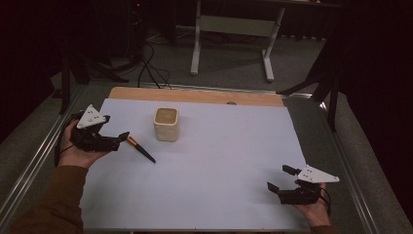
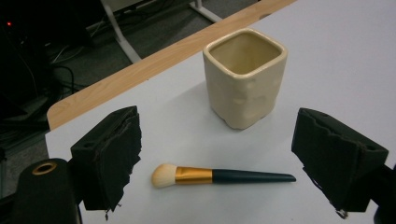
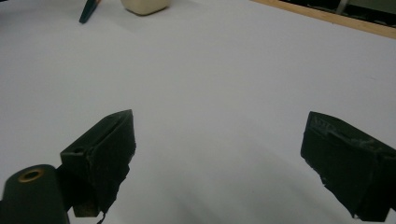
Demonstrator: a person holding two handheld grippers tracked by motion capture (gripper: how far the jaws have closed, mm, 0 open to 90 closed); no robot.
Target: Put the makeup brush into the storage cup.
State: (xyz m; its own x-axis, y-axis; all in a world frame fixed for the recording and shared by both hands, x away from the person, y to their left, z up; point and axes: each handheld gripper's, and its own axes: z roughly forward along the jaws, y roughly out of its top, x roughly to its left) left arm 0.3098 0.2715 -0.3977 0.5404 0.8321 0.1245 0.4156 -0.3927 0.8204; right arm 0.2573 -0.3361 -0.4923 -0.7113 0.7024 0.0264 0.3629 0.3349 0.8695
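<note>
Here the left gripper (image 2: 217,158) has its two black jaws wide apart, holding nothing. The makeup brush (image 2: 219,176) lies flat on the white sheet (image 2: 327,56) right between them, touching neither jaw. Its soft pale tip points to 9 o'clock in the left gripper view and its dark handle points to 3 o'clock. A gold band sits between the tip and the handle.

Just past the brush, at 12 o'clock from it in that view, stands a cream square cup (image 2: 245,79). It is upright and open at the top, and it looks empty inside. The cup is near the brush but not touching it. Nothing lies between the jaws and the brush.

In the high view the left gripper (image 1: 119,139) sits at 9 o'clock on the sheet, with the brush (image 1: 141,149) at its tip and the cup (image 1: 166,124) close by at about 1 o'clock from the brush.

The right gripper (image 1: 280,179) is at 4 o'clock on the sheet, well apart from the brush and cup. Its jaws are wide apart too, over bare sheet.

A wooden table edge (image 1: 195,95) shows at 12 o'clock beyond the sheet. Farther back stand white table legs (image 1: 196,46) and dark cables (image 1: 151,68) on the floor.

I can read no words or labels on anything.
</note>
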